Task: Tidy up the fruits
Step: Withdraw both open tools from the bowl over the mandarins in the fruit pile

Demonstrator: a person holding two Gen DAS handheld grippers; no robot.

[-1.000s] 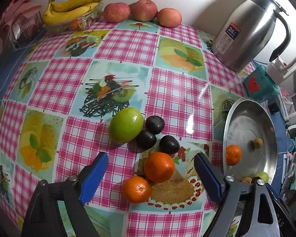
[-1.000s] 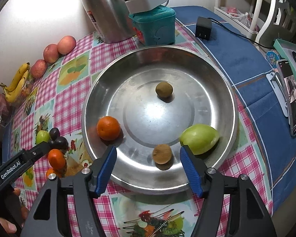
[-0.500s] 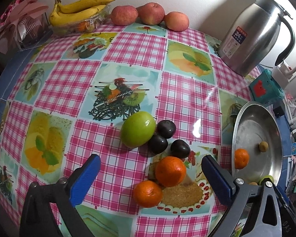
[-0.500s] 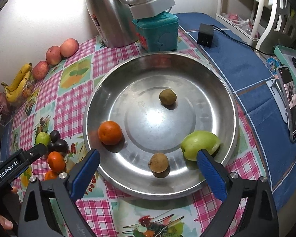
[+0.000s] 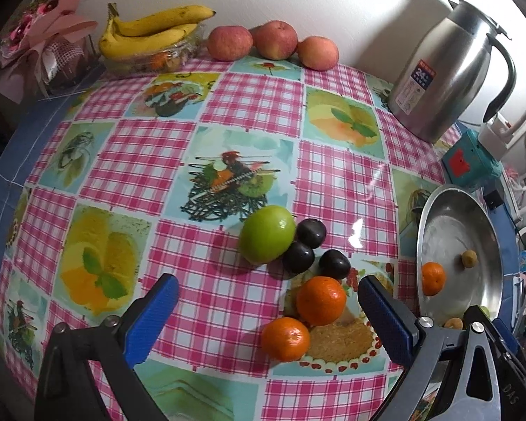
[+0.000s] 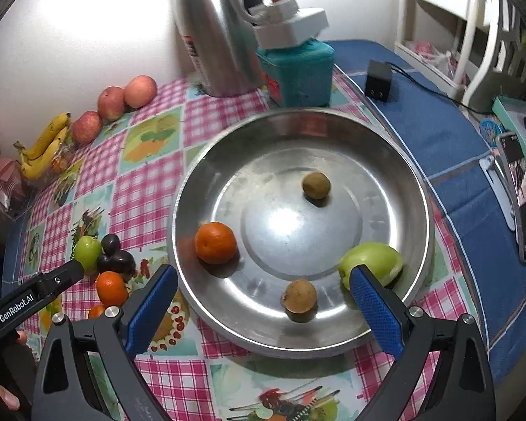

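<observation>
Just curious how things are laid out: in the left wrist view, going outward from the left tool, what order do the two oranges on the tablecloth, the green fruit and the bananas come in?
1. Two round oranges, between the left tool's open fingers; too close to rank.
2. Round green fruit, just beyond, middle of the table.
3. Yellow bananas, far back left by the wall.

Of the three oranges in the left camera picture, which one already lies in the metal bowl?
The smallest-looking orange at the far right, inside the metal bowl. The other two oranges lie on the tablecloth.
</observation>
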